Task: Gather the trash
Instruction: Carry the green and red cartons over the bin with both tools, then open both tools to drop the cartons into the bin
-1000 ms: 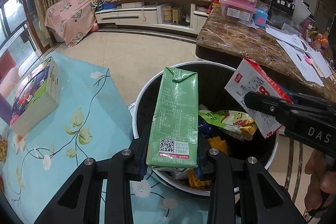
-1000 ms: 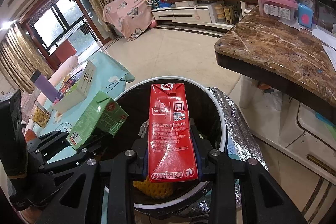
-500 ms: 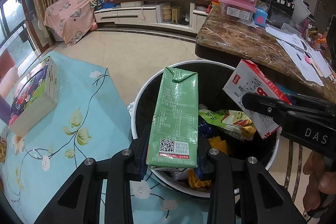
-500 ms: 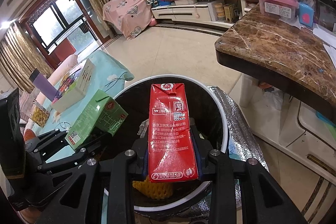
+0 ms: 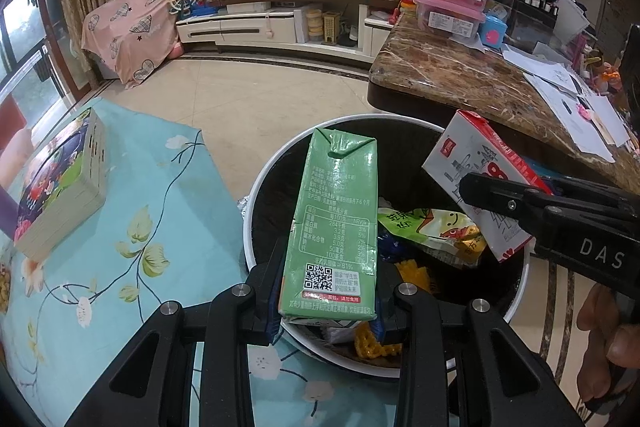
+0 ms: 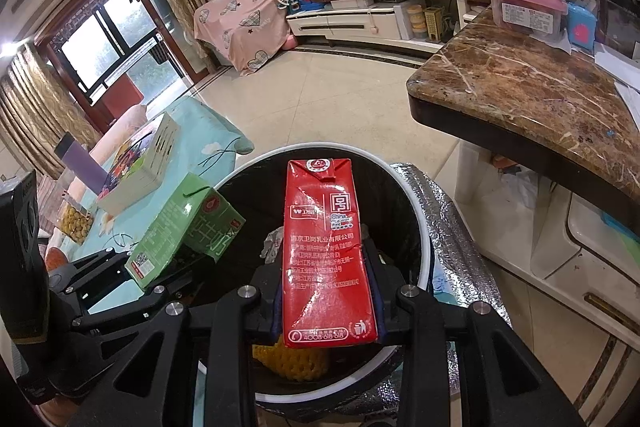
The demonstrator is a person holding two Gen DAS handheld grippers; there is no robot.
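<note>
The green milk carton has a creased top and a QR code near its base. The left gripper is clamped on its lower part, above the black trash bin. The red milk carton, slightly dented, is pinched in the right gripper over the same bin.

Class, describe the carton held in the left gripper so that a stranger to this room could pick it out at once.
Find the round black trash bin with the white rim, between the floral blue cloth and the marble counter. Above its near edge, the left gripper clamps an upright green milk carton. Unlike the red carton in the right gripper, it is green with a QR code low on its face.
</note>
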